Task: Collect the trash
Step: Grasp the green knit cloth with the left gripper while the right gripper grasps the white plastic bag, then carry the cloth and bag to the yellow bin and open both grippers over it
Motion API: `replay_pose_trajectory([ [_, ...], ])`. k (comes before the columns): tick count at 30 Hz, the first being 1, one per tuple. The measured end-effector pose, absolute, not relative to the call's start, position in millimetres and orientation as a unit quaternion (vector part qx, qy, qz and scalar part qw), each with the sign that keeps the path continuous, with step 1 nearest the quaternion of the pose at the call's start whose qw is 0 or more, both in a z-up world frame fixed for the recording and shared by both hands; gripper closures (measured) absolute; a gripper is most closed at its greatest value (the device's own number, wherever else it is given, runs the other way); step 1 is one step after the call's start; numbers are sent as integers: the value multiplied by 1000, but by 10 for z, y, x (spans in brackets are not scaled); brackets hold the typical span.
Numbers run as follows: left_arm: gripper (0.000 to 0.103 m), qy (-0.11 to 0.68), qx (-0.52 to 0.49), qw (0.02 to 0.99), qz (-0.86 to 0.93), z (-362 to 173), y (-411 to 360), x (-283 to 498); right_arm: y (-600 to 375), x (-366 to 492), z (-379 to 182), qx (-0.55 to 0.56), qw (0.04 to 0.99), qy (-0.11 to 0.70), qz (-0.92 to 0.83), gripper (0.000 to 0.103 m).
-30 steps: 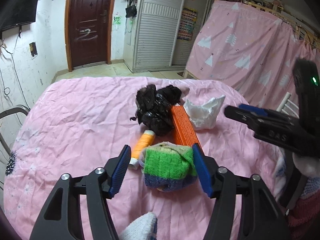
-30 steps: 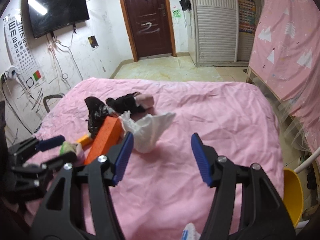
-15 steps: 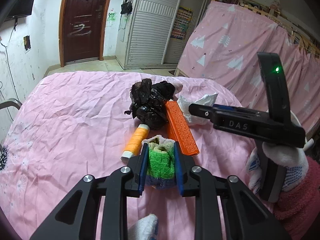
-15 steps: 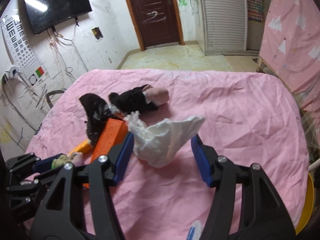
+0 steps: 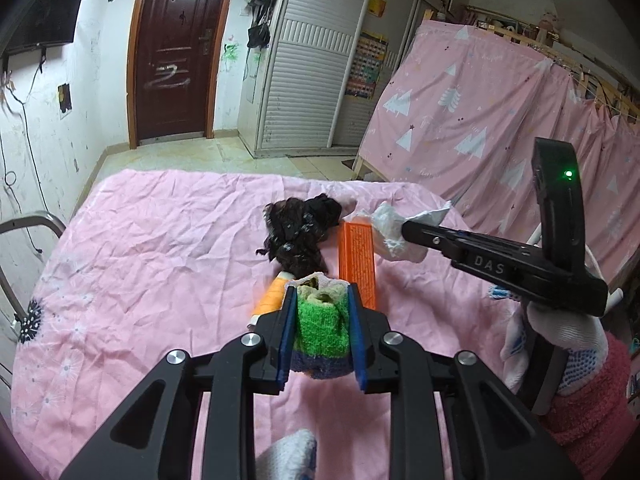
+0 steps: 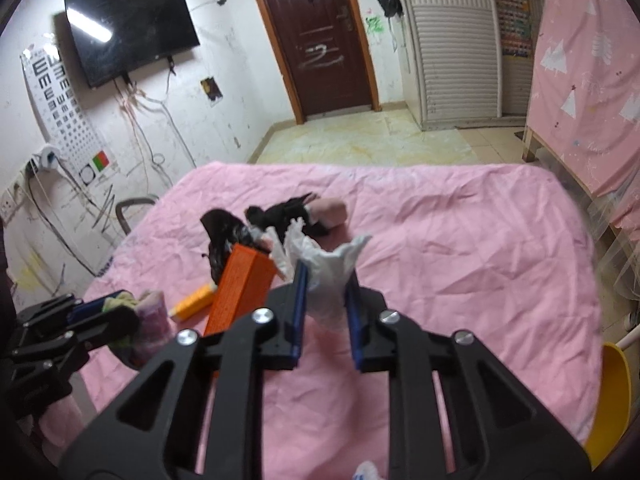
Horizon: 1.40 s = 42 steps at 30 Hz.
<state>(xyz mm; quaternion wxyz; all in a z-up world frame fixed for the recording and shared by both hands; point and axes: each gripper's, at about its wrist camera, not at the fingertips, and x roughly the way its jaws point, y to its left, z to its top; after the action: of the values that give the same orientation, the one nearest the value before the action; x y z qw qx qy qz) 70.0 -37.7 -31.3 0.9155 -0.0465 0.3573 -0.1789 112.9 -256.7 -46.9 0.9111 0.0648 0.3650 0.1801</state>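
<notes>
Five items are showing: one sponge [image 5: 320, 326], one tissue [image 6: 326, 276], one box [image 5: 357, 258], one spool [image 5: 269, 298], one black bag [image 5: 298, 232]. Left gripper [image 5: 320, 334] jaws are clamping the sponge above the bed [image 5: 160, 248]; right gripper [image 6: 326, 308] jaws are clamping the tissue beside the box.

Left gripper [image 5: 320, 320] low and level, blue fingers [image 5: 285, 336] pressed in from both sides on a held load. Right gripper [image 6: 325, 298] likewise clamped, fingers [image 6: 299, 312] near parallel, gripped from behind by a white-gloved right hand [image 5: 560, 340].
</notes>
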Motion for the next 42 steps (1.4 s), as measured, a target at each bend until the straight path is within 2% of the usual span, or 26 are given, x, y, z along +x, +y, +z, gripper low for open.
replay_pose_trajectory([
  [19,89,331,-5,919,-214,30,-1116,533,-3683,590,-270,141,933,308,123,86],
  [40,88,333,52,889,-310,66,-2508,436,-5099,-79,-511,211,936,282,6,85],
  [42,88,332,54,885,-322,58,-2617,424,-5178,-113,-551,214,935,283,-5,80],
])
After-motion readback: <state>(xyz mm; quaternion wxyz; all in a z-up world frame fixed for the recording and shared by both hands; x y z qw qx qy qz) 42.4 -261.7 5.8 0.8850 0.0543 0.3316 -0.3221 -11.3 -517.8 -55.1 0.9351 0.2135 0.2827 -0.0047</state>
